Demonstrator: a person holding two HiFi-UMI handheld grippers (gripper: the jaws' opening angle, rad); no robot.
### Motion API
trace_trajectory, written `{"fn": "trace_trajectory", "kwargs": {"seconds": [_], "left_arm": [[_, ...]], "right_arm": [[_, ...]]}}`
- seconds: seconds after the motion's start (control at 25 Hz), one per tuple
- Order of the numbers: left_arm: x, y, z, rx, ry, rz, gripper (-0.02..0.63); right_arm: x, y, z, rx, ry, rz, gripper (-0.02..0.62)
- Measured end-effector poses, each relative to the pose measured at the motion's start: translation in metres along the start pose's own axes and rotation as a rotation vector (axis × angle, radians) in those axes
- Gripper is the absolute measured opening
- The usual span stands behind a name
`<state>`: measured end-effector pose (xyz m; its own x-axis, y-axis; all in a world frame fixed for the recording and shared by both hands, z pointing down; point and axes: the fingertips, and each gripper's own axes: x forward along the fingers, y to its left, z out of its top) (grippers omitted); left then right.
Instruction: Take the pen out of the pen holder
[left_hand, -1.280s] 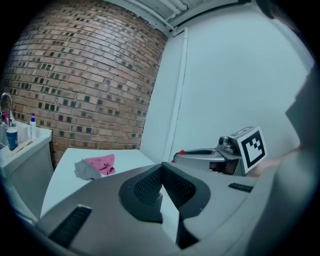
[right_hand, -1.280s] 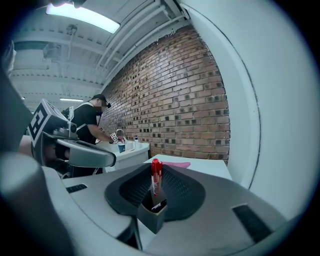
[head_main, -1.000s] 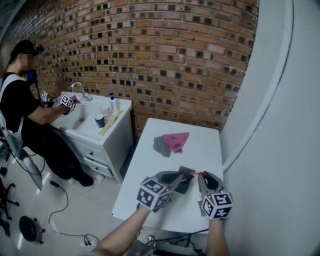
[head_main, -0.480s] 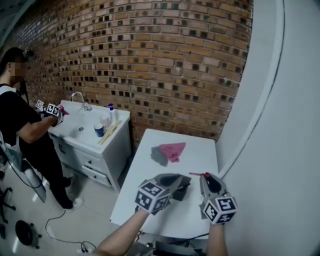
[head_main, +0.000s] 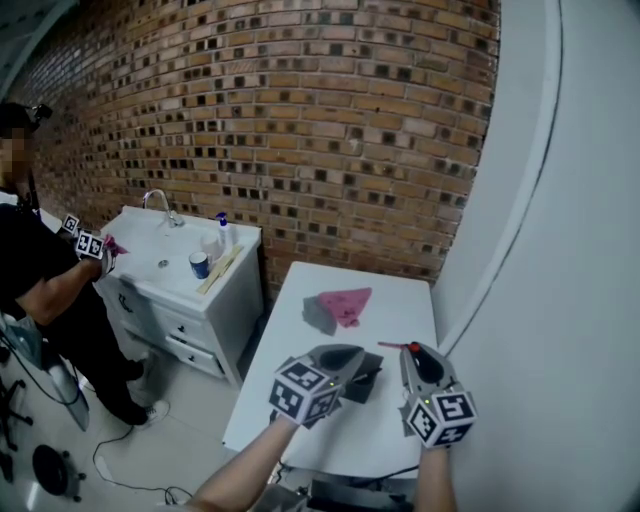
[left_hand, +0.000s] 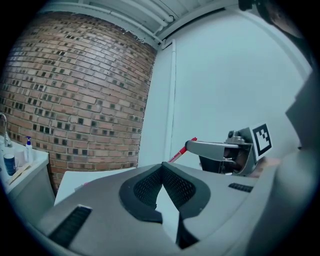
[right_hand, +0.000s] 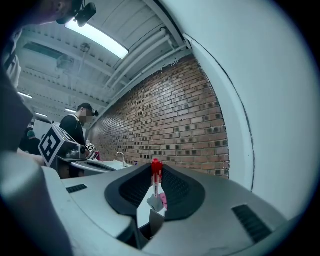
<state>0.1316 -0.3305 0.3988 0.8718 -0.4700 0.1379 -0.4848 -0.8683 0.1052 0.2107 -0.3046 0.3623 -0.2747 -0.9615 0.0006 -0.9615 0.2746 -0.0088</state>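
Note:
My right gripper (head_main: 408, 350) is shut on a red pen (head_main: 396, 346), which sticks out past its tips to the left. In the right gripper view the pen (right_hand: 156, 181) stands upright between the pads, red cap on top. The left gripper view shows the pen's red end (left_hand: 183, 150) poking from the right gripper (left_hand: 192, 147). A dark pen holder (head_main: 362, 380) rests on the white table (head_main: 395, 300), just under the tips of my left gripper (head_main: 357, 352). The left gripper (left_hand: 162, 169) has its jaw tips touching, with nothing between them.
A pink and grey folded item (head_main: 340, 304) lies further back on the table. A white wall (head_main: 560, 250) runs close along the right. A sink cabinet (head_main: 185, 275) with a tap, bottle and cup stands to the left, and a person (head_main: 40, 290) works at it.
Both grippers have risen a little; the pen now sits higher, clear above the holder. The person at the sink has stepped to the left.

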Motion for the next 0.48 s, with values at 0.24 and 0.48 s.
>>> {"fn": "trace_trajectory", "kwargs": {"seconds": [0.24,0.48], "left_arm": [[0.0003,-0.0003,-0.0044,0.002,0.006,-0.003,0.005],[0.0011,-0.0032,-0.0007,0.000,0.003,-0.007,0.005]], "right_arm": [[0.0000,0.0008,-0.0026,-0.007,0.001,0.000,0.071],[-0.0018,-0.0008,0.0004,-0.003,0.002,-0.005,0.071]]}}
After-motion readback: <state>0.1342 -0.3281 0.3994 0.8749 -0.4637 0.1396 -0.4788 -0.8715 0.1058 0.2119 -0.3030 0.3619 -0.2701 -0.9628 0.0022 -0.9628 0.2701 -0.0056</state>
